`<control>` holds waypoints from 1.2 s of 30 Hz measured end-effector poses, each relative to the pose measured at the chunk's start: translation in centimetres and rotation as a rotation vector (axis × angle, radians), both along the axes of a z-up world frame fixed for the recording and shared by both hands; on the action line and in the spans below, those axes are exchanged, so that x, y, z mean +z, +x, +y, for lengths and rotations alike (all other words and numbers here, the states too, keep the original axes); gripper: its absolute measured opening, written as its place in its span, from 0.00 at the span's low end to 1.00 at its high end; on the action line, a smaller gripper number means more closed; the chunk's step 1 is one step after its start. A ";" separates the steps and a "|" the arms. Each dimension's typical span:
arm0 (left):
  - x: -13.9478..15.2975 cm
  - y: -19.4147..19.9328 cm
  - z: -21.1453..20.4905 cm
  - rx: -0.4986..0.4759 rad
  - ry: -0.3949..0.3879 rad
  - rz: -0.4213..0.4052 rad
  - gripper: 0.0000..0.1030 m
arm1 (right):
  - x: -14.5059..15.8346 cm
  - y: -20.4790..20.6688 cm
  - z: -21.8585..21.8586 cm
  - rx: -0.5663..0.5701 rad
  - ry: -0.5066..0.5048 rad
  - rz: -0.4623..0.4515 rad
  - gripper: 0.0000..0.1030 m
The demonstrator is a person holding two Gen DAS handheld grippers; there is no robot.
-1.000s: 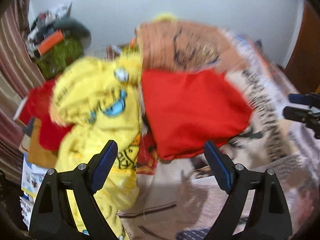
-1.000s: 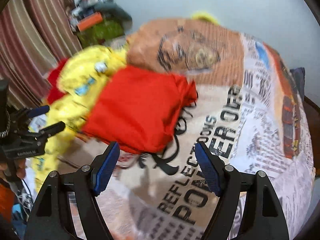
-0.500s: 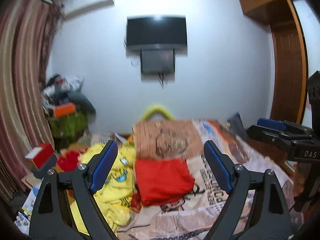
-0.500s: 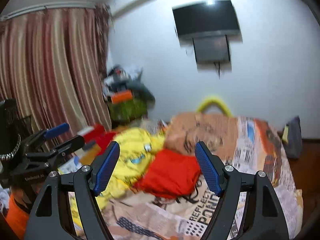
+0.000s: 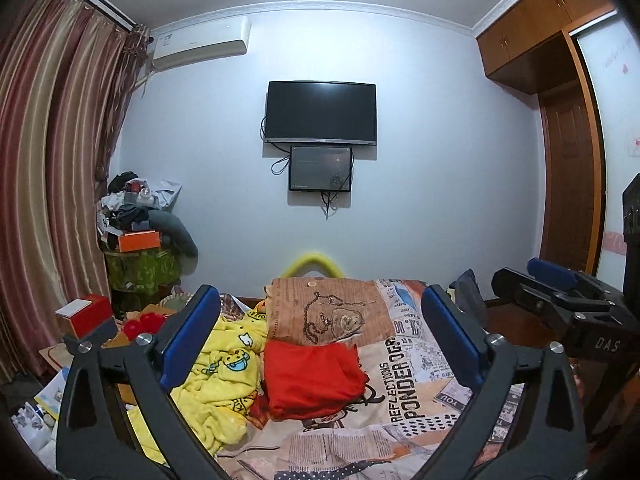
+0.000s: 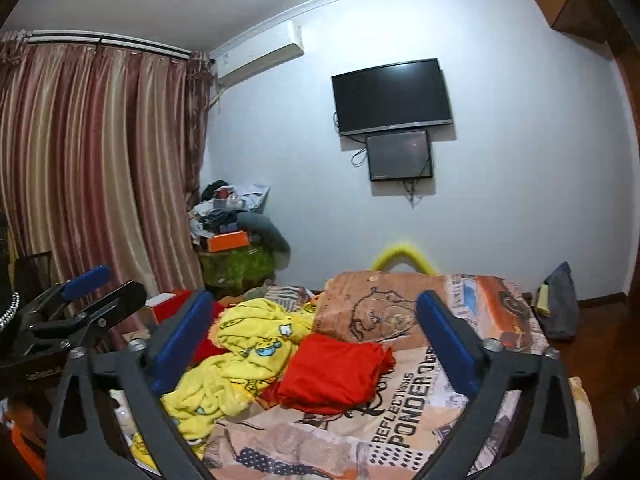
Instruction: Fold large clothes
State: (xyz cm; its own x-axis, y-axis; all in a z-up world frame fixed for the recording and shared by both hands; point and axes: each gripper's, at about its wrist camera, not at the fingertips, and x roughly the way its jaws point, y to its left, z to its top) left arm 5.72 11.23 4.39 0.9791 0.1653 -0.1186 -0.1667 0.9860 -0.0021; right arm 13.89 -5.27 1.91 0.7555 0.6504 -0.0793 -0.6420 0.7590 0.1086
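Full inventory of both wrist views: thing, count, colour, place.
red garment: 1, red, folded, mid-bed
yellow garment: 1, yellow cartoon print, crumpled, left of the red one
bedspread: 1, newsprint pattern, covers the bed
TV: 1, black, on the wall
small screen: 1, dark, under TV
air conditioner: 1, white, high on the wall
curtain: 1, striped maroon, left
left hand-held gripper: 1, black with blue pads, open, empty
right hand-held gripper: 1, same, open, empty

Yellow garment (image 5: 216,384) partly hidden behind left hand-held gripper (image 5: 320,340) finger
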 end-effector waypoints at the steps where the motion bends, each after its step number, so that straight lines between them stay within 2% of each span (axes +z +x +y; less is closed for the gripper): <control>1: -0.1 0.1 0.0 -0.001 0.004 0.005 0.99 | 0.0 0.0 0.0 -0.012 -0.004 -0.006 1.00; 8: -1.1 -0.3 -1.0 0.006 0.024 0.031 0.99 | 0.0 0.1 -0.4 -0.027 -0.010 0.008 1.00; 15: -1.5 0.2 -0.9 0.016 0.023 0.050 0.99 | -1.1 -0.2 -0.6 -0.037 -0.020 0.025 1.00; 36: -2.3 1.2 -0.9 0.024 0.002 0.078 0.99 | -1.0 -0.4 -0.4 -0.029 -0.043 0.036 1.00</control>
State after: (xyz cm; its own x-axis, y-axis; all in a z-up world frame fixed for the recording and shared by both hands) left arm 6.93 10.31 2.04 0.9627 0.1884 -0.1942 -0.1894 0.9818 0.0137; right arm 13.44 -5.65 0.88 0.7700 0.6238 -0.1342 -0.6160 0.7816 0.0983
